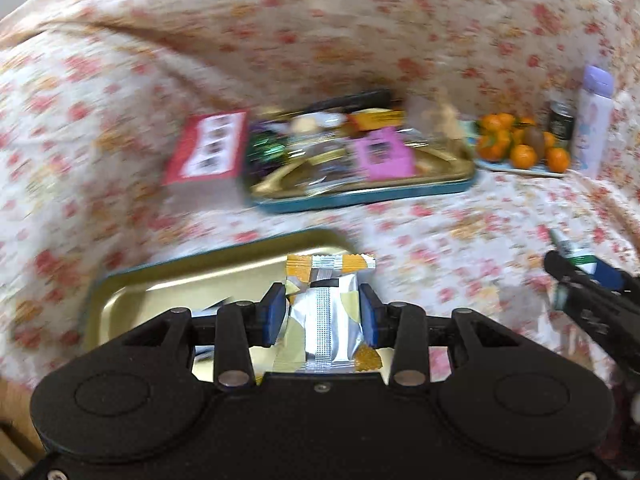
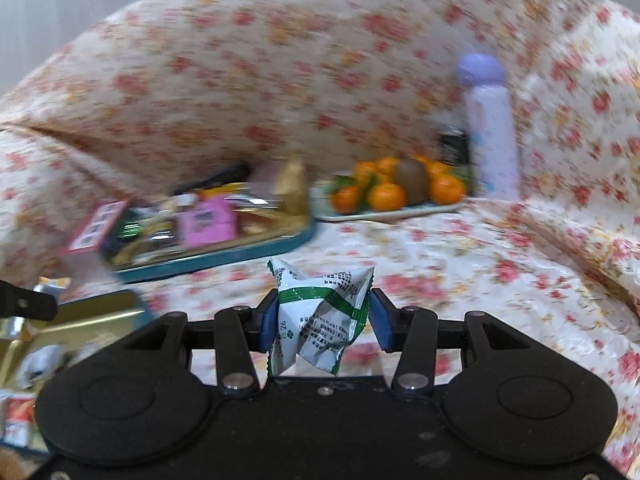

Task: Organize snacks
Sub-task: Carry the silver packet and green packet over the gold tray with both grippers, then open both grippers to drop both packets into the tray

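Left wrist view: left gripper [image 1: 324,312] clamps the silver-yellow snack packet [image 1: 326,320] between its pads

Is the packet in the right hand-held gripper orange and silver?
No, the right hand-held gripper clamps a crumpled white packet with green stripes.

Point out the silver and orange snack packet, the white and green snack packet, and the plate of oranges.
silver and orange snack packet [image 1: 326,316], left wrist view, on its silver middle seam.
white and green snack packet [image 2: 320,320], right wrist view, on its crumpled front.
plate of oranges [image 2: 420,209], right wrist view, on the plate's front rim.
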